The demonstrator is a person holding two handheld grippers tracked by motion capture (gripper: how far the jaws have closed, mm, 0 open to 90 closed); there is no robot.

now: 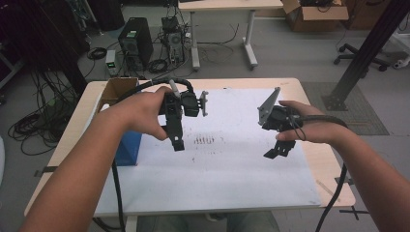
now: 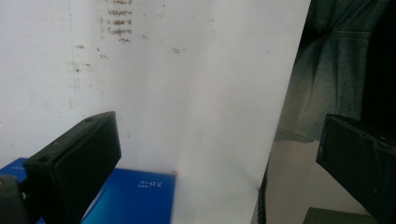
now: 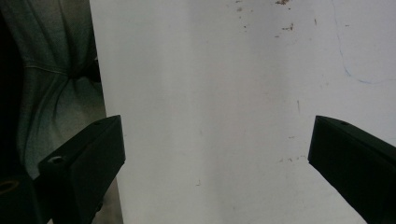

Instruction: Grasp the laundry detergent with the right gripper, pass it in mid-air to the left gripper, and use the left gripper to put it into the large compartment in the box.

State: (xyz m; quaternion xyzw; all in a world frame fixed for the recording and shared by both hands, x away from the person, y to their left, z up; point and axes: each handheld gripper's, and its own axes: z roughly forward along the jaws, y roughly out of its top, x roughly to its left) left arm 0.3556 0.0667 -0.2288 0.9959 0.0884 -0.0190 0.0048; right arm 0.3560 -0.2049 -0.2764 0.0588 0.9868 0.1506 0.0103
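Observation:
Both hand-held grippers hover above a white paper sheet (image 1: 217, 179) that covers most of the table. My left gripper (image 1: 178, 143) hangs left of centre, jaws pointing down and back toward the person. In the left gripper view its jaws (image 2: 217, 154) stand wide apart and empty, with a blue box (image 2: 135, 196) just beyond the left one. My right gripper (image 1: 279, 149) floats right of centre over the sheet. The right gripper view shows it (image 3: 217, 154) open too, with only bare paper (image 3: 219, 84) between the jaws.
The blue box (image 1: 128, 147) lies at the sheet's left edge, and an open cardboard box (image 1: 116, 91) sits at the back left corner. Dark smudges (image 1: 204, 140) mark the sheet's middle. The person's trousers (image 2: 327, 70) show past the near table edge. Cables trail from both grippers.

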